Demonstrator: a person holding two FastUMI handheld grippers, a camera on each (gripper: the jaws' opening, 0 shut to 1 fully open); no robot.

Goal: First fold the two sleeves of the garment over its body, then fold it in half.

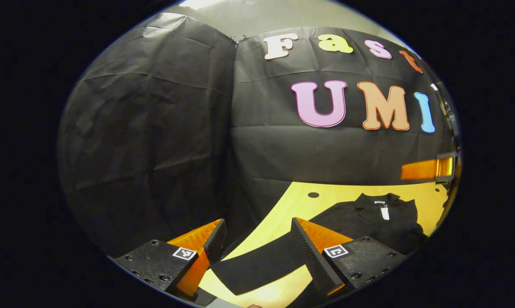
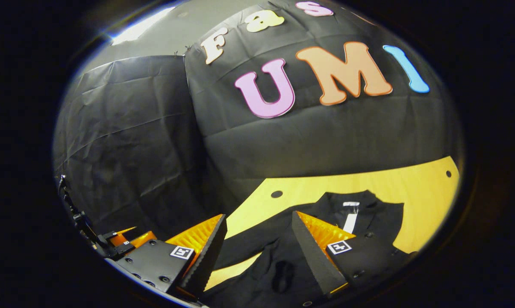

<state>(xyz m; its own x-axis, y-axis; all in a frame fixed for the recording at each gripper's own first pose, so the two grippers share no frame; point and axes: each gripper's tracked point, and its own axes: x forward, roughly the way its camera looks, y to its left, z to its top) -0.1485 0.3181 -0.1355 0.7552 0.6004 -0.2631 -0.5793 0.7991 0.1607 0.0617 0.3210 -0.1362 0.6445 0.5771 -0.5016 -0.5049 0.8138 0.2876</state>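
in the left gripper view the left gripper [image 1: 257, 248] hangs above the table with its two fingers spread wide and nothing between them, so it is released. just beyond and below the gap, one sleeve [image 1: 257, 265] of the black garment [image 1: 372, 222] lies stretched out flat across the yellow table [image 1: 278, 214], pointing away from the body rather than laid over it. farther off the garment's body rests on the tabletop with its collar and a small white tag [image 1: 384, 211] toward the back wall. at the right edge of that view a piece of the other gripper [image 1: 428, 169] shows, held higher up. in the right gripper view the right gripper [image 2: 259, 248] is also spread open and grasps nothing; it hovers over the near part of the garment's body [image 2: 283, 269], and a sleeve [image 2: 248, 248] runs out to the left beyond the fingers, still flat on the table. the collar and tag [image 2: 350, 220] lie farther on, with bare table behind them. judging from this, the task looks to be at its start: no sleeve that can be seen is folded over the body yet, and the half fold is still to come; the far sleeve's state cannot be told.
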